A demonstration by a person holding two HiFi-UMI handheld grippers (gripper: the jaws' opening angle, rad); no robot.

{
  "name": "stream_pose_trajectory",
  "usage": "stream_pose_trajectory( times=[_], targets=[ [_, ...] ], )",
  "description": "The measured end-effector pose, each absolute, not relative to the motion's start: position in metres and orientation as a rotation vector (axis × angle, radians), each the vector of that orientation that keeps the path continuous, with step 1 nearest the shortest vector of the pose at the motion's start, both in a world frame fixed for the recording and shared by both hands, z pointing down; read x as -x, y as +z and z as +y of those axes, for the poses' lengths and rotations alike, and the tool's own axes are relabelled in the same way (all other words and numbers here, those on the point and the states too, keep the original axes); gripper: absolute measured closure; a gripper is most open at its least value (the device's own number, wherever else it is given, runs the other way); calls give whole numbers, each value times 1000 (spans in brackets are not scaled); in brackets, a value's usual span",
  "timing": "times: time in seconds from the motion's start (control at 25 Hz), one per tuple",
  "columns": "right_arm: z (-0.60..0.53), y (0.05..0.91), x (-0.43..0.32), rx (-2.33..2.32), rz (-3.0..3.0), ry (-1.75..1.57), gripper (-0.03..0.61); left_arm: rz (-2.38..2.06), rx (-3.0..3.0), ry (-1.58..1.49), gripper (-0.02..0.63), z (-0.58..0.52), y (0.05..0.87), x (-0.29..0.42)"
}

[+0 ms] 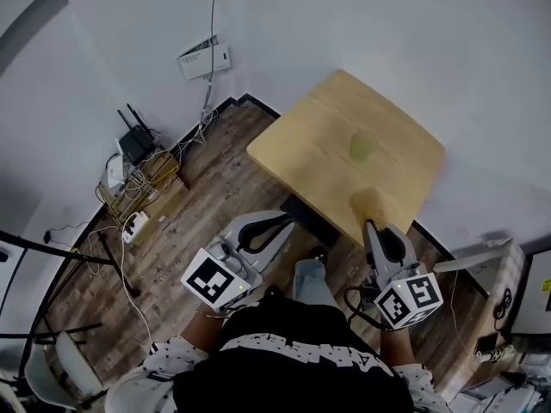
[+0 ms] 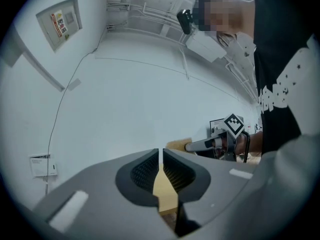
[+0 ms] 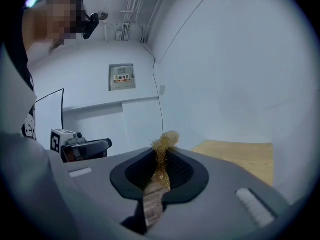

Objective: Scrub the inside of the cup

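A pale green see-through cup (image 1: 362,147) stands upright on the wooden table (image 1: 310,144), toward its far right part. My right gripper (image 1: 372,224) hovers over the table's near edge, short of the cup, shut on a golden wire scrubber (image 1: 368,203). In the right gripper view the scrubber (image 3: 166,140) sticks out between the jaws of the right gripper (image 3: 161,156). My left gripper (image 1: 287,219) hangs over the floor just left of the table's near corner. In the left gripper view the left gripper (image 2: 160,156) is shut with nothing in it. The cup shows in neither gripper view.
Left of the table, a router, a power strip and tangled cables (image 1: 129,179) lie on the plank floor by the wall. A white wall box (image 1: 204,58) hangs above them. Black stand legs (image 1: 52,248) cross the floor at the left. Boxes and cords (image 1: 495,317) sit at the right.
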State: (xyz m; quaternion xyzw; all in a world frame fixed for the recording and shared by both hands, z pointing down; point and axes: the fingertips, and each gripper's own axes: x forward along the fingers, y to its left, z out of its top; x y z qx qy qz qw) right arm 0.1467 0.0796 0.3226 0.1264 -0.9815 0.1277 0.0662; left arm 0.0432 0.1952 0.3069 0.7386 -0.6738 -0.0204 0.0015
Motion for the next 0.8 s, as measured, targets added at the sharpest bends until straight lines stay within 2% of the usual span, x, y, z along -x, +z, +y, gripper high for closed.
stream_pose_trajectory(
  times=[0.8],
  targets=[
    [-3, 334, -126, -433, -2958, 470, 515, -2049, -2327, 58, 575, 109, 313, -26]
  ],
)
